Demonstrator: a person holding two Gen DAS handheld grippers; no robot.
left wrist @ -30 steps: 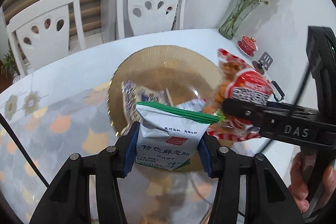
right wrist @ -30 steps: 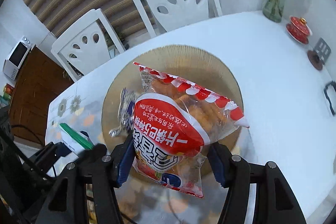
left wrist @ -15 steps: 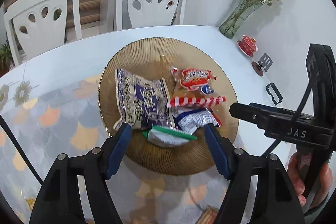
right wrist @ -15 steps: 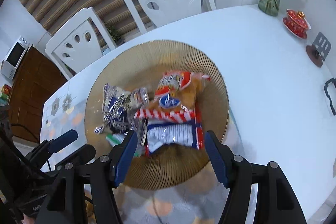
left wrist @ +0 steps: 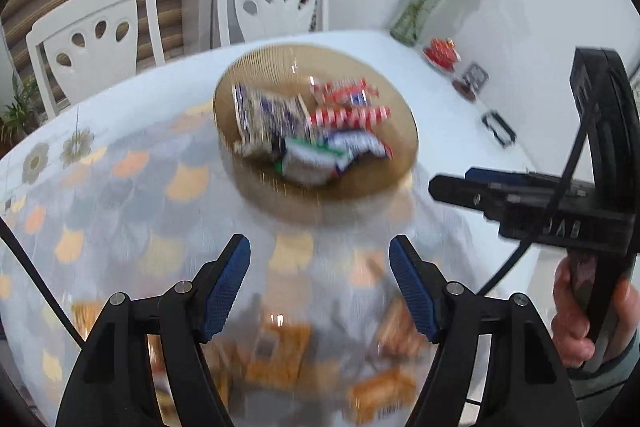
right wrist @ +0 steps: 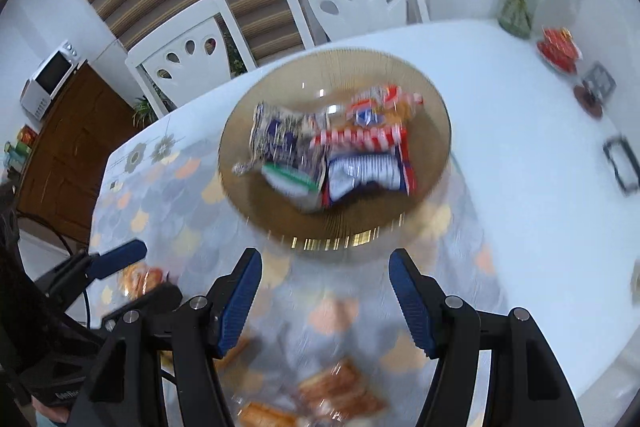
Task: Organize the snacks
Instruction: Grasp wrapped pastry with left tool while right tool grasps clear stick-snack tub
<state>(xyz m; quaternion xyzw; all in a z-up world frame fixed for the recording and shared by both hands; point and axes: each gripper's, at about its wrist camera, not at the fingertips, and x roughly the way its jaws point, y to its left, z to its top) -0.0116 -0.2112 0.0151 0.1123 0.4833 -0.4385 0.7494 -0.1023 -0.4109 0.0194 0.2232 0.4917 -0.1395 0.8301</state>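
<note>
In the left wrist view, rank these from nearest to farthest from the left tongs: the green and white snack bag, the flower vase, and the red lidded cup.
1. Green and white snack bag, on the near side of the gold plate.
2. Red lidded cup, far right on the table.
3. Flower vase, just behind the cup by the wall.

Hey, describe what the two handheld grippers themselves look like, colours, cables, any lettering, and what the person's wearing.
Both the left gripper and the right gripper are black, angular frames with silver screw heads and ribbed blue pads on the finger tips. The right one, seen from the side, carries raised lettering, too blurred to read, and a thin black cable. A grey-green sleeve cuff shows at the wrist.
</note>
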